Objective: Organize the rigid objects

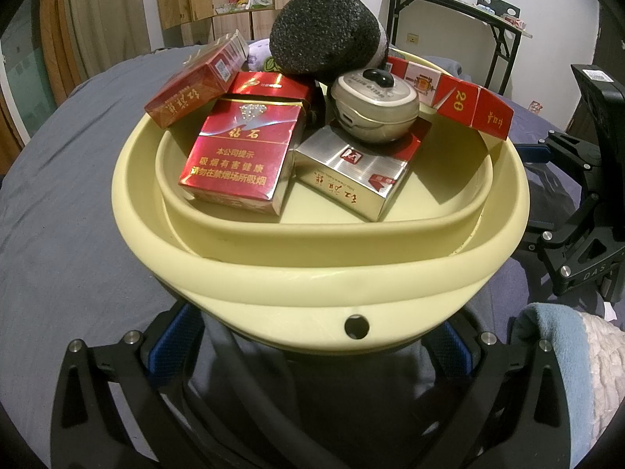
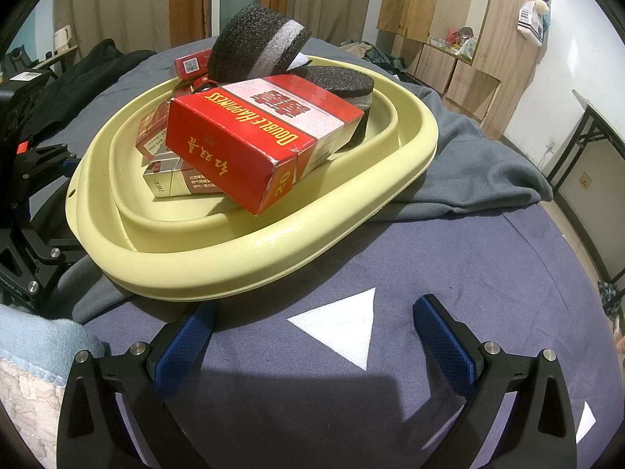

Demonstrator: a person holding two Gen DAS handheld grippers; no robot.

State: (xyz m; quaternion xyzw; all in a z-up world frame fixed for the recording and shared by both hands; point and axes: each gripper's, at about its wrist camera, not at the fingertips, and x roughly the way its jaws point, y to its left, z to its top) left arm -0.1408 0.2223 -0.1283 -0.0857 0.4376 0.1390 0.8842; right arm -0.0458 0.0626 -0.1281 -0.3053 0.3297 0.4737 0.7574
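A: Where does the basin (image 1: 320,273) lie, and what does it carry?

B: The pale yellow basin rests on a blue-grey bedcover (image 2: 449,273), partly over a grey garment (image 2: 468,164). Inside sit a red diamond-print pack (image 1: 238,160), a silver pack (image 1: 351,174) beside it, and a small round metallic case (image 1: 375,111) on top of the silver pack. A red "Double Happiness" carton (image 2: 254,140) leans across the far-right rim in the left wrist view. Black foam discs (image 2: 258,41) stand at the far edge.

A: How does the left gripper (image 1: 320,355) stand to it?

B: Its blue pads (image 1: 175,344) sit spread wide apart directly beneath the basin's near rim, holding nothing visible; whether they touch the basin cannot be told.

A: And the right gripper (image 2: 314,336)?

B: Its fingers are spread wide and empty, over the bedcover just beside the basin's near rim, flanking a white triangle (image 2: 343,324).
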